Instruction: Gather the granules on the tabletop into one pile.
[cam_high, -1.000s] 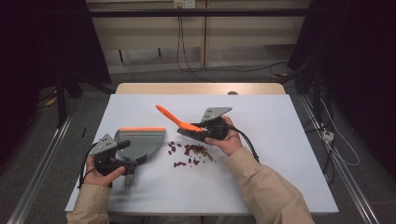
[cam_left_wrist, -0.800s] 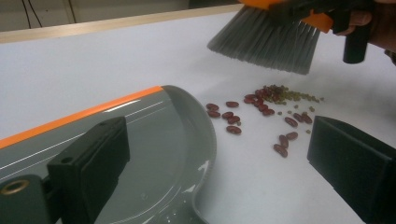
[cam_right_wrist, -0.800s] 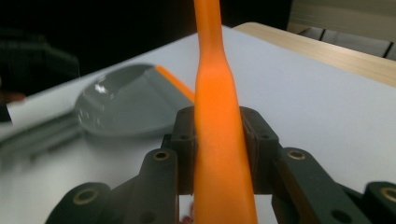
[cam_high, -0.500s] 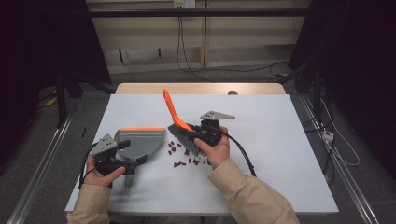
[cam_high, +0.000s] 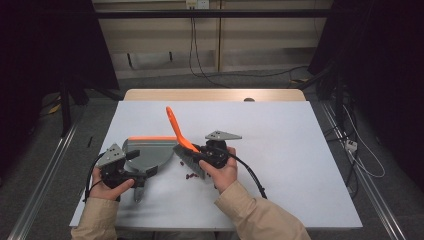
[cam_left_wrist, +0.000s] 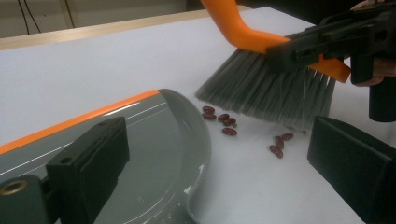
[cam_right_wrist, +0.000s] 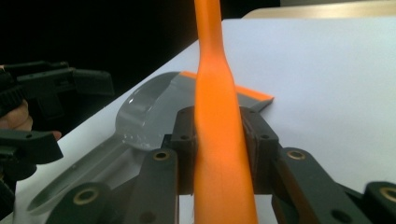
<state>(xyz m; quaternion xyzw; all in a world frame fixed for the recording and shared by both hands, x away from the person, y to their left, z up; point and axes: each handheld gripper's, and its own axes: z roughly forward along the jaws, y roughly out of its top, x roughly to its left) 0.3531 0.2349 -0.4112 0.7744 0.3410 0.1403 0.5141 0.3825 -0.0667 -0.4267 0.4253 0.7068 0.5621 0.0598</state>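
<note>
While right claw (cam_high: 192, 154) pinches brush (cam_high: 187, 149), swept left since before, beans (cam_left_wrist: 227, 122) nearer dustpan (cam_high: 145, 152)

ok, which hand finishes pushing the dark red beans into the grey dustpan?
Right. Its tongs are shut on the orange-handled brush, bristles just behind the dark red beans. The left hand is at the grey dustpan.

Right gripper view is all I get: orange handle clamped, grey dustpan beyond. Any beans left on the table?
Observer: Yes, several dark red beans lie on the white table, just outside the grey plastic dustpan.
Operator: Bristles near them?
Observer: The orange-handled brush has its grey bristles right beside the beans.
Operator: Left gripper clamping the pan?
Observer: No. The left gripper has jaws wide apart, one over the pan, one over bare table.
</note>
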